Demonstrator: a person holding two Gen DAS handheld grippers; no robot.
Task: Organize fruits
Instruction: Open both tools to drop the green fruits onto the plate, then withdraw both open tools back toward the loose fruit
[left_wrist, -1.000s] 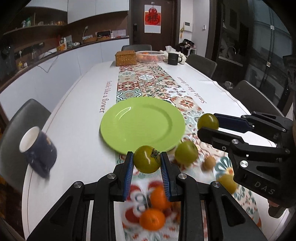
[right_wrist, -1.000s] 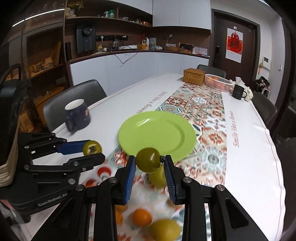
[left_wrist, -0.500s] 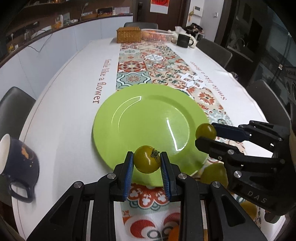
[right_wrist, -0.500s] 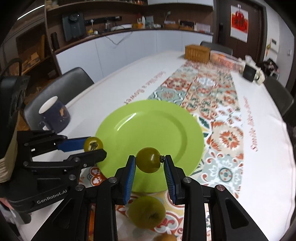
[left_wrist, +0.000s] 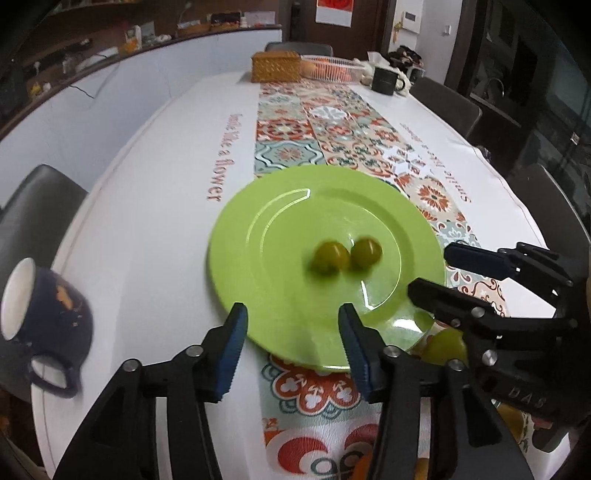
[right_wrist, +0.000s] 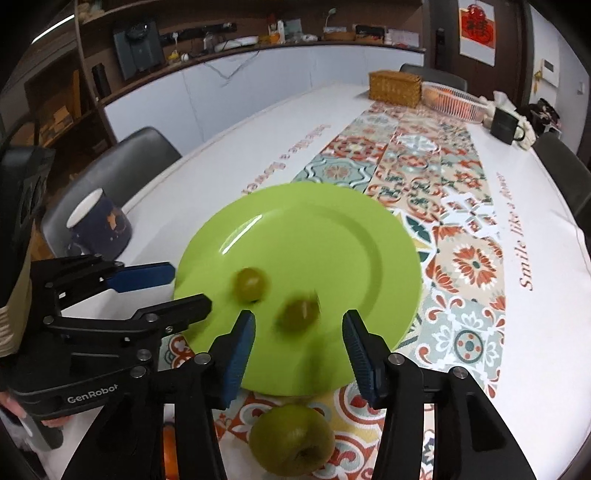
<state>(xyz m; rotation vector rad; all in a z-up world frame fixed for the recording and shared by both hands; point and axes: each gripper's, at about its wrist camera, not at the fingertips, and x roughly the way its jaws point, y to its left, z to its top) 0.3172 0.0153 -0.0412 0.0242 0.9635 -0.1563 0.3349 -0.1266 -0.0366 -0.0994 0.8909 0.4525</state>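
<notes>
Two small yellow-green tomatoes lie blurred, side by side, on the lime-green plate (left_wrist: 273, 221) (right_wrist: 314, 229): one tomato (left_wrist: 328, 256) (right_wrist: 251, 282) ahead of my left gripper (left_wrist: 291, 317) (right_wrist: 188, 288), the other tomato (left_wrist: 365, 251) (right_wrist: 299, 314) just past my right gripper (right_wrist: 299, 325) (left_wrist: 430, 271). Both grippers hover over the plate's near rim with their jaws opening. Nothing is pressed between either pair of blue pads. The right one's tomato shows in line with its gap, but apart from the pads.
A large green fruit (right_wrist: 291, 439) (left_wrist: 443, 345) lies on the patterned runner just in front of the plate, with an orange (left_wrist: 364, 469) nearer still. A dark blue mug (left_wrist: 44, 317) (right_wrist: 101, 225) stands left of the plate. A wicker box (left_wrist: 275, 66), a wire basket (left_wrist: 328, 68) and a black mug (left_wrist: 384, 79) stand at the far end.
Each gripper was shut on a tomato and travelled forward over the plate. Both have now spread their jaws, and the two tomatoes have dropped onto the plate.
</notes>
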